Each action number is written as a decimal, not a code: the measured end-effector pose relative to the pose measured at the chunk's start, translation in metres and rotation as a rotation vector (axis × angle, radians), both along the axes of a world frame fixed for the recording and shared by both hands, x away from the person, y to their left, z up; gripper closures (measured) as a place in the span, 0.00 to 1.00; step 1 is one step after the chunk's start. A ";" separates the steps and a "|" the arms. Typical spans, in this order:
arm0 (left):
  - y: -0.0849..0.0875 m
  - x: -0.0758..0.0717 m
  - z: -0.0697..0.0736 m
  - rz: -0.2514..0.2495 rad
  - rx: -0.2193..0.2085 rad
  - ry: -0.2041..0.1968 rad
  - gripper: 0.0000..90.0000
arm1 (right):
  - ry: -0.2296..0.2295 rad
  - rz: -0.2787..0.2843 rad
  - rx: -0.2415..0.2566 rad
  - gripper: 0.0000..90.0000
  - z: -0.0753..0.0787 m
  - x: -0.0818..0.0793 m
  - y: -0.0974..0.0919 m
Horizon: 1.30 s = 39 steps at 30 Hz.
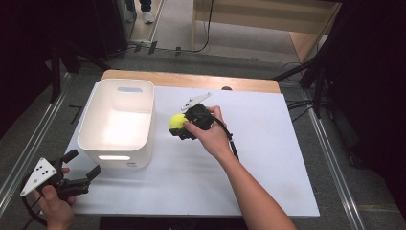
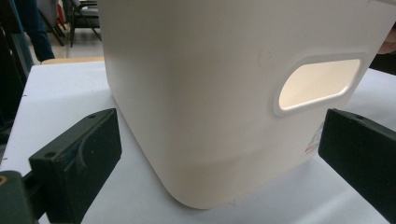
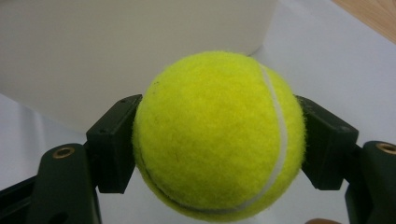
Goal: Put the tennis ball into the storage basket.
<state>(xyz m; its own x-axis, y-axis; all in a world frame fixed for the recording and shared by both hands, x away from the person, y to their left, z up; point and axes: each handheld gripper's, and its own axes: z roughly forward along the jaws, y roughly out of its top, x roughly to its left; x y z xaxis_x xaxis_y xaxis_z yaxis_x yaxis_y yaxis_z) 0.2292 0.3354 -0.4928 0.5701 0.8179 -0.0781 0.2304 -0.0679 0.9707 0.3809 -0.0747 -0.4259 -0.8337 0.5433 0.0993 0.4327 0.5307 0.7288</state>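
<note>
Right gripper view, tennis ball clamped between tongs

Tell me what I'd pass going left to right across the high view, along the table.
Left tool, jaws open, at the near left corner → white bin → tennis ball → right tool, shut on the ball → bare white table top.

Bright tabletop, dark surroundings

Overhead light glares inside the white bin and through its handle slot between the left gripper's jaws; the tennis ball between the right gripper's jaws is sharp, the bin wall beyond soft.
</note>
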 end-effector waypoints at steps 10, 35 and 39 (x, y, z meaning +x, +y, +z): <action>0.000 0.000 0.000 -0.001 0.000 0.000 0.00 | -0.006 0.017 0.007 0.26 0.007 0.000 0.006; -0.001 0.000 0.000 -0.005 -0.001 0.000 0.00 | -0.040 0.062 0.026 0.26 0.027 -0.004 0.019; -0.001 0.000 0.000 -0.007 -0.004 0.002 0.00 | -0.045 0.063 0.028 0.26 0.030 -0.004 0.020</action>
<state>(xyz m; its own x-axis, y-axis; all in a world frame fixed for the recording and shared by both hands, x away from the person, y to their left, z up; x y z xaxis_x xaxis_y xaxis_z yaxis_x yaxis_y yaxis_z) 0.2295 0.3344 -0.4928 0.5752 0.8139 -0.0824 0.2322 -0.0658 0.9704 0.3765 -0.0546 -0.3960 -0.8699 0.4874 0.0754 0.3655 0.5346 0.7620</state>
